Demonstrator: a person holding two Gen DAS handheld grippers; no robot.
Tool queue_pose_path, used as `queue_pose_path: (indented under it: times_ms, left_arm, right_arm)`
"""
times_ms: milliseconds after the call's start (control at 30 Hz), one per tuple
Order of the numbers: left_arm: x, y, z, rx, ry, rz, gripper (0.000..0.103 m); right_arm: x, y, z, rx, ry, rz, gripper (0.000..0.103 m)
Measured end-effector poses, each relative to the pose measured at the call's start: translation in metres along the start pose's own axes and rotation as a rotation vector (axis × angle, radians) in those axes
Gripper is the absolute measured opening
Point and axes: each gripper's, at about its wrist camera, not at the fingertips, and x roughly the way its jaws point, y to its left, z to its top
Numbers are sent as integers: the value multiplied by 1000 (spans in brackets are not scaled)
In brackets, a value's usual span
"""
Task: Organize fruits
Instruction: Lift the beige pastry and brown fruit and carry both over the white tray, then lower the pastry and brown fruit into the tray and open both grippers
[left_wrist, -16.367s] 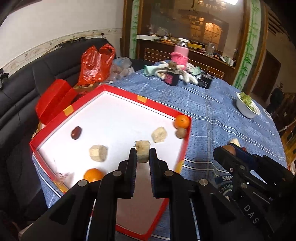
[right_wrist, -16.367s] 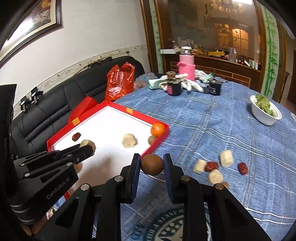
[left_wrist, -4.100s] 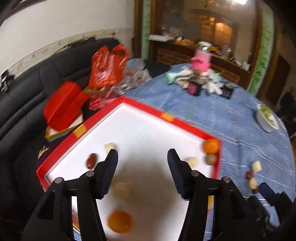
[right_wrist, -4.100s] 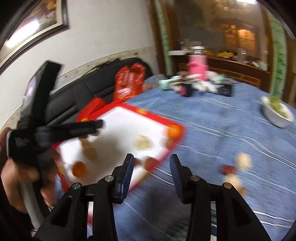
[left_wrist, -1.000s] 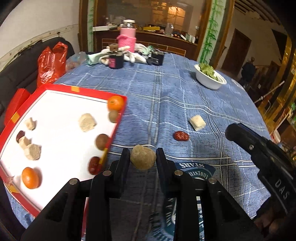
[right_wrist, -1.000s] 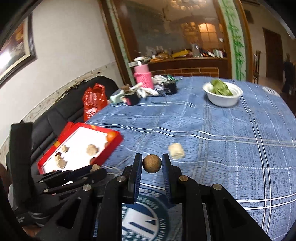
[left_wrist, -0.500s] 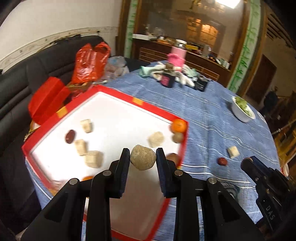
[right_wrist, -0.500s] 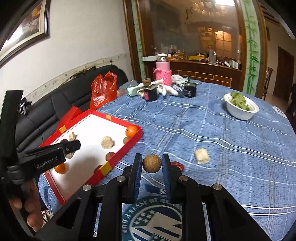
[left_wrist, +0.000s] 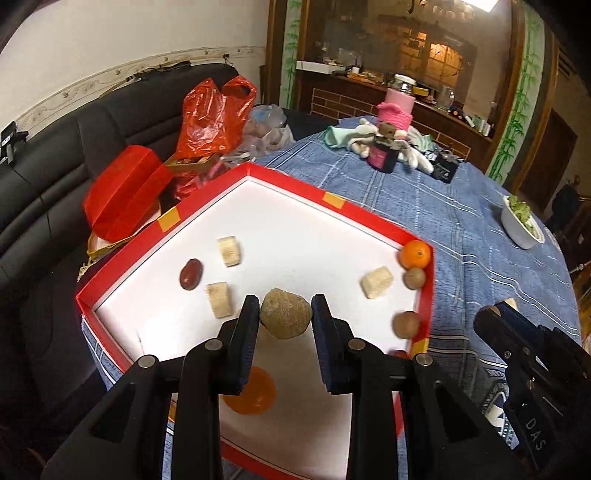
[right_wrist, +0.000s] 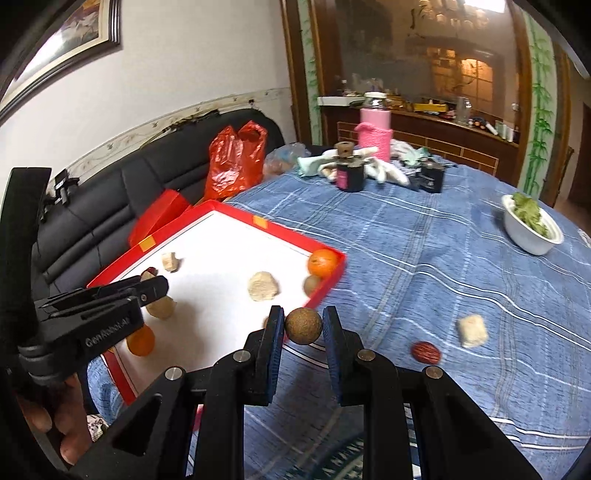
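My left gripper (left_wrist: 285, 319) is shut on a rough tan lump (left_wrist: 286, 318) and holds it above the white floor of the red-rimmed tray (left_wrist: 334, 202). In the tray lie an orange (left_wrist: 416, 254), two brown round fruits (left_wrist: 414, 277), a red date (left_wrist: 190, 274), pale cubes (left_wrist: 376, 281) and a second orange (left_wrist: 250, 391) under the fingers. My right gripper (right_wrist: 303, 325) is shut on a small brown ball fruit (right_wrist: 303, 326) just right of the tray's near corner (right_wrist: 325, 291). A pale cube (right_wrist: 471, 330) and a red date (right_wrist: 426, 352) lie on the blue cloth.
A white bowl of greens (right_wrist: 532, 225) stands at the right. A pink jar (right_wrist: 375, 136), dark bottles (right_wrist: 349, 174) and cloths sit at the table's far side. A red bag (left_wrist: 212, 118) and red box lid (left_wrist: 123, 190) lie on the black sofa at the left.
My left gripper has carried the tan lump further over the tray's middle. My right gripper with the brown ball has come closer to the tray's corner.
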Motion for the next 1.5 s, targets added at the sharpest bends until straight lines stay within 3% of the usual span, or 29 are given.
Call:
queue_pose_path:
  times_ms: [500, 1500]
  left_arm:
    - [10, 17, 6, -15, 5, 54, 27]
    - [17, 17, 12, -5, 13, 100, 27]
  right_arm:
    - [34, 32, 23, -23, 16, 88, 22]
    - [50, 40, 29, -25, 24, 128, 21]
